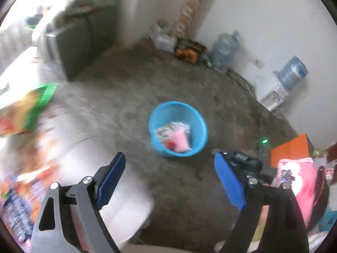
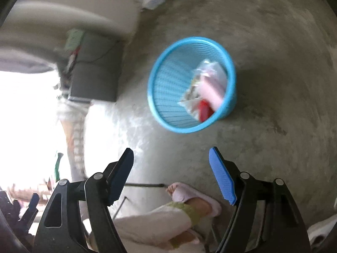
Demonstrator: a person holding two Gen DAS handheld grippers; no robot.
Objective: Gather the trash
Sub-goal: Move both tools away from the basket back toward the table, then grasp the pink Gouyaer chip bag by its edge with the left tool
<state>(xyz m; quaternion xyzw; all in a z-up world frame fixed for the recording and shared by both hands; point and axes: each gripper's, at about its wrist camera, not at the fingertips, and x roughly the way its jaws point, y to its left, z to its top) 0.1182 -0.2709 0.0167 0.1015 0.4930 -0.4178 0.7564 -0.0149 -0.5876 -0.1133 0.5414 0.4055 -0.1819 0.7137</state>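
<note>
Grey concrete floor [image 2: 273,42] fills the room; the left gripper [image 1: 168,168] is wide open with nothing in it; the right gripper [image 2: 171,164] is open and empty too; ahead sits the blue basket [image 2: 160,67] with wrappers [image 2: 208,84] inside; more bright packets [image 1: 19,113] wait on the white table [image 1: 118,194], so some trash is left.

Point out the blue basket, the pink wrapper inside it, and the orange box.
blue basket [image 2: 157,78], right wrist view, inner mesh wall.
pink wrapper [image 2: 212,88], right wrist view, its middle.
orange box [image 1: 290,149], left wrist view, top face.
</note>
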